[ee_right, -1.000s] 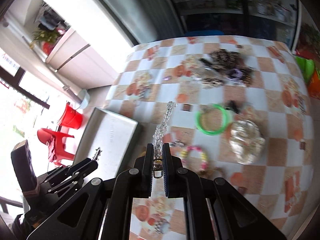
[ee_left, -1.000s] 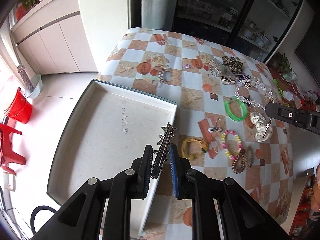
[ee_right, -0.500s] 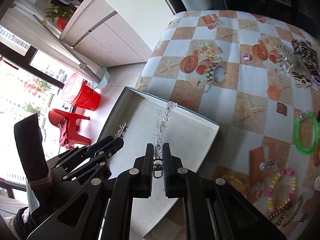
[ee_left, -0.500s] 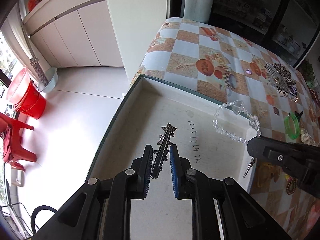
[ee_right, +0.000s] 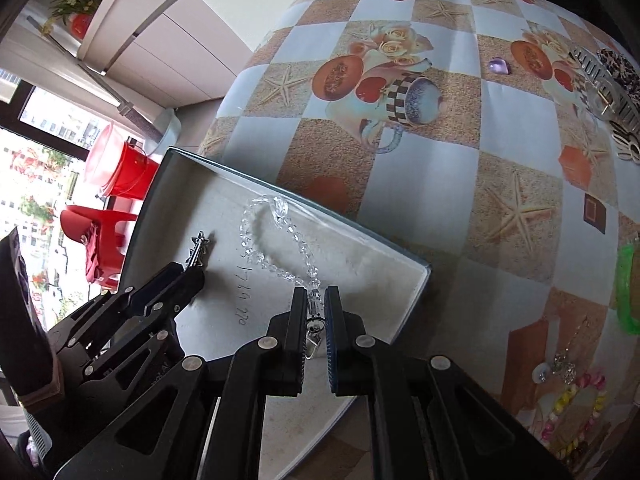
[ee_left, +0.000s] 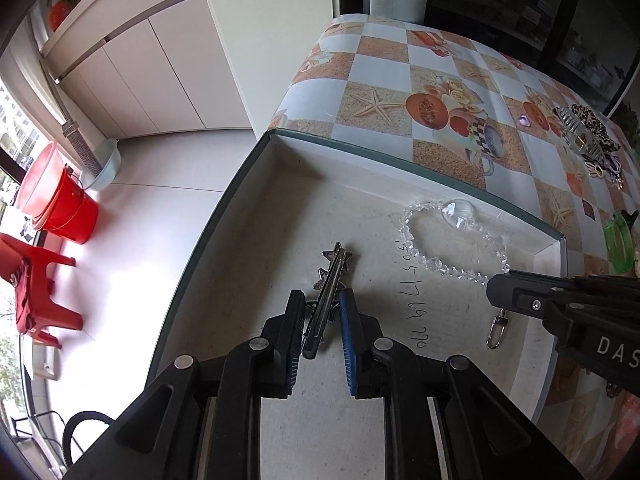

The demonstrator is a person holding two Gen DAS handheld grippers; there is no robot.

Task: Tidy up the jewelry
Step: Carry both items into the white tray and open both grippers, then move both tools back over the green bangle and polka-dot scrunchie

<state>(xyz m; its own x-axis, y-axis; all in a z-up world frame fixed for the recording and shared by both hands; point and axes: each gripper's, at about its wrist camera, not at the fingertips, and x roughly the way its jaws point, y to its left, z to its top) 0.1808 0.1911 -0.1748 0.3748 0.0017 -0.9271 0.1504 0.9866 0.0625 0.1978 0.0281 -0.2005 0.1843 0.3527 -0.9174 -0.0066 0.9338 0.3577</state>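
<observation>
Over shallow grey box (ee_right: 416, 280) w/ R gripper (ee_right: 316, 300), fingers nipped on clasp end of clear bead bracelet (ee_right: 276, 236) — loop laid on box floor. L gripper (ee_right: 188, 276) in box at its left side w/ silver star clip (ee_right: 198, 250); grip state unclear. Green bangle (ee_right: 626, 292) right of box, pink-yellow bead bracelet (ee_right: 576, 412) further right & nearer the camera — both on checkered tablecloth (ee_right: 440, 152).

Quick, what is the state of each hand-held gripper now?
Left hand-held gripper: open, star hair clip loose between its fingers.
Right hand-held gripper: shut on crystal bead bracelet.
</observation>
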